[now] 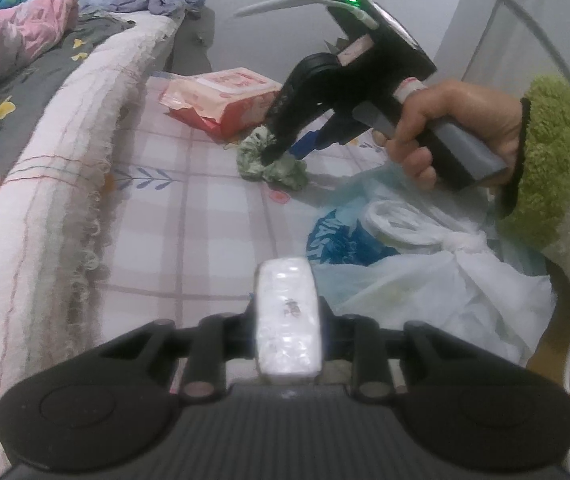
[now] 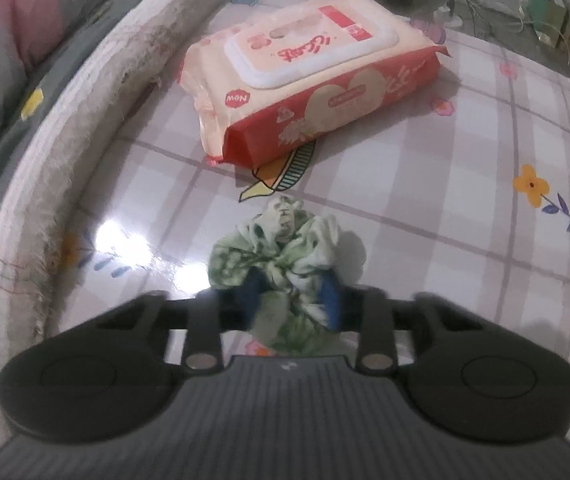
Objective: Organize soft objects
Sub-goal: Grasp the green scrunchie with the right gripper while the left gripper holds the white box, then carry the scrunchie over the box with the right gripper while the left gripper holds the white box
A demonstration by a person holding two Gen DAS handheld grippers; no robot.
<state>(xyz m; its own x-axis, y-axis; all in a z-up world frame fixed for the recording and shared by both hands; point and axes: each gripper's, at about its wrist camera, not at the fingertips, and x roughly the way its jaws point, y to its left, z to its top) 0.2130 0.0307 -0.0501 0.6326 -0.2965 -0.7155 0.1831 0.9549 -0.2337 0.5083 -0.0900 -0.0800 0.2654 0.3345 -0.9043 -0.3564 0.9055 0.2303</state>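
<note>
a green-and-white scrunchie (image 2: 285, 256), crumpled into soft ruffles, lies on the checked mat near the middle of the scene, squeezed at its near side between blue pads. just beyond it, apart from it, a pink-and-red pack of wet wipes (image 2: 309, 80) lies flat with its white lid flap up and one corner turned toward the scrunchie. a small white wrapped packet (image 1: 288, 320), oblong and shiny, sits upright, pinched at its near end, to the left of crumpled white plastic bags (image 1: 425, 272).
</note>
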